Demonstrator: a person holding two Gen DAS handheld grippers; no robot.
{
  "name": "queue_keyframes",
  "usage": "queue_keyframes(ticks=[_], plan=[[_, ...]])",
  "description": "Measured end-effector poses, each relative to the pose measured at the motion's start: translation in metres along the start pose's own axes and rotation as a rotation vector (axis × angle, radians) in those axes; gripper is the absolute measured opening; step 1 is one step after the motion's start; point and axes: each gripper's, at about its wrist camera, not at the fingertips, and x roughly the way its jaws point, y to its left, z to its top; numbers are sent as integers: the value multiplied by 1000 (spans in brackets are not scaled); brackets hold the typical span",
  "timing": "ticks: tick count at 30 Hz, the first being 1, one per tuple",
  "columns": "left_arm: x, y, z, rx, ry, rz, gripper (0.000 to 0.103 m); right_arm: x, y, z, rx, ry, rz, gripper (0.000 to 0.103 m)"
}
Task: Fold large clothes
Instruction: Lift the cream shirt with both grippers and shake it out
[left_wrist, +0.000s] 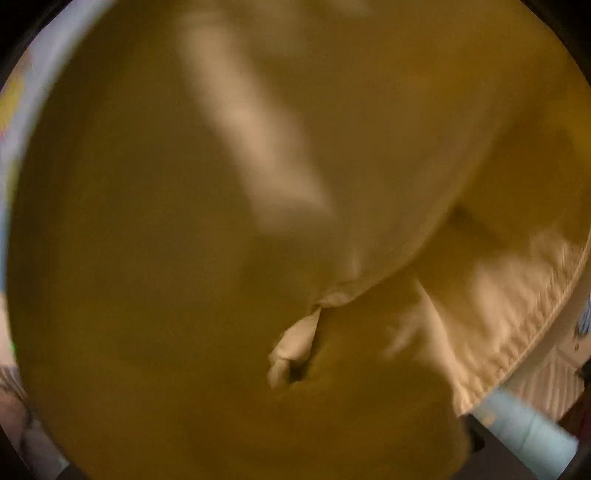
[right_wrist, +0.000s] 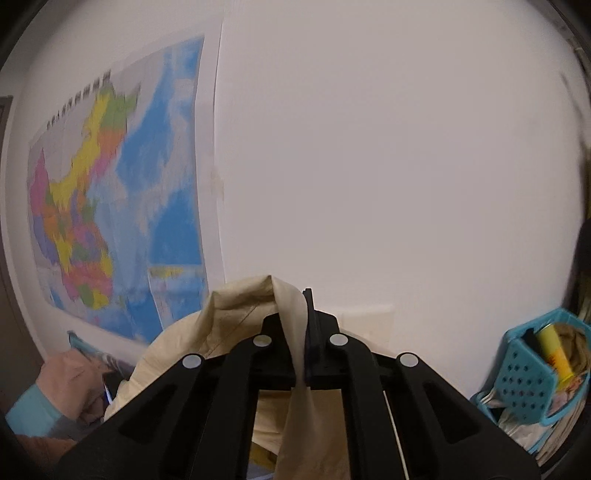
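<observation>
The large cream-beige cotton garment (left_wrist: 258, 221) drapes over the left wrist camera, filling its view and hiding the left tongs, so their state cannot be told. In the right wrist view, the black right tongs (right_wrist: 306, 314) are clamped on a fold of it, raised before a white wall (right_wrist: 388, 166), a colourful map poster (right_wrist: 110, 192) at left, a turquoise perforated plastic basket (right_wrist: 532, 376) at right.

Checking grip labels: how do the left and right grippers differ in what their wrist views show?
Right gripper: black fingers visible, shut on a fold of the cream fabric garment, raised and facing the white wall with the colourful map. Left gripper: fingers hidden; the same cream cloth fills its blurred view, so its state cannot be told. Shared: both are at the garment.
</observation>
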Motion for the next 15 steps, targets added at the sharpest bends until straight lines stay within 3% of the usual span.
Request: queue_keyframes(ticks=[2,6,10,15], plan=[[-18,2,29,-19,-53,-66,5,-33,-5,20,10,-52,-10,3],[-75,-8,86,38,-212,-83,5,-107,1,60,-16,-167,-33,3],[-157,-2,131,80,-371,-74,5,-193,15,91,-38,-277,-25,2],[-270,7,149,173,-495,14,5,-257,39,88,-45,-315,52,2]])
